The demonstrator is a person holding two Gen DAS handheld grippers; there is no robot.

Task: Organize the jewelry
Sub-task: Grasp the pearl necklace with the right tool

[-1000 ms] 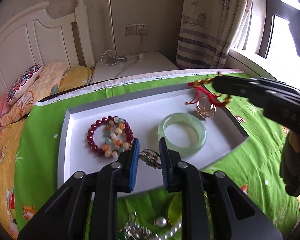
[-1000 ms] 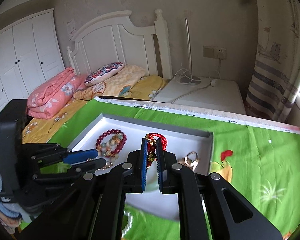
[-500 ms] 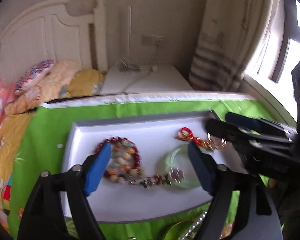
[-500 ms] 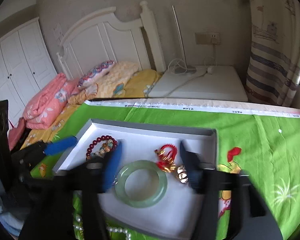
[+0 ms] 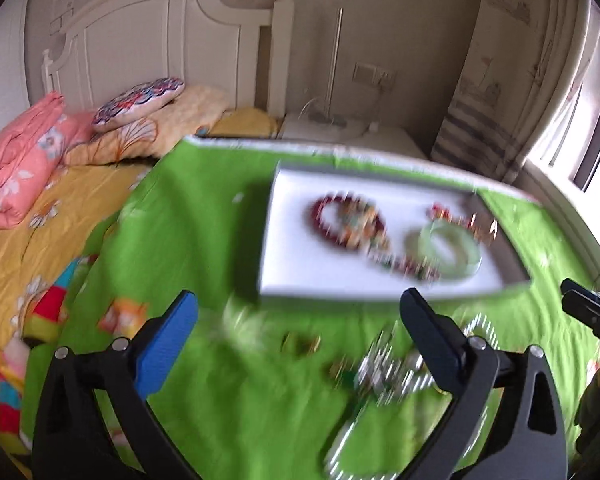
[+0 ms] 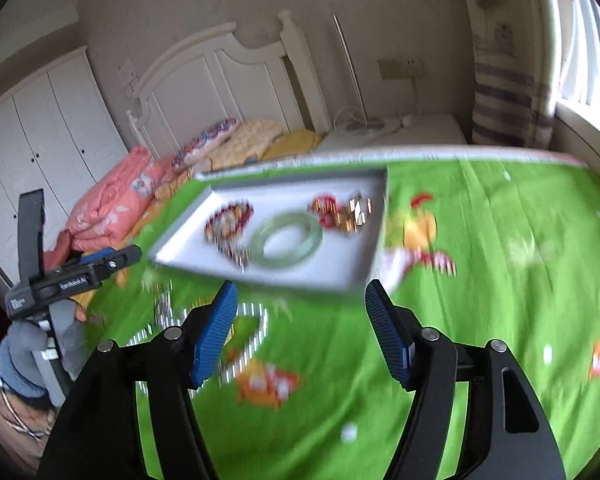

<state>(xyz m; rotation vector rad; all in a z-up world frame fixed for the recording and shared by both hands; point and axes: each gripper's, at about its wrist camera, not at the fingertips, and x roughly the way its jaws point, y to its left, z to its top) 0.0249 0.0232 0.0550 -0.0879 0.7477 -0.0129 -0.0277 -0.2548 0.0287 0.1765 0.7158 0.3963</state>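
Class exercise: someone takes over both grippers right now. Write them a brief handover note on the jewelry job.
Left gripper: open, empty, jaws just opened.
Right gripper: open, empty, jaws just opened.
In the tray: bead bracelets, green bangle, red-and-gold piece, a small chain.
Still on the green cloth in front of the tray: pearl strand and a blurred heap of silvery pieces.
Left to do: move those into the tray.

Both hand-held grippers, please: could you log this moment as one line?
left hand-held gripper: open, empty | right hand-held gripper: open, empty | tray: holds jade bangle | pearl necklace: on cloth
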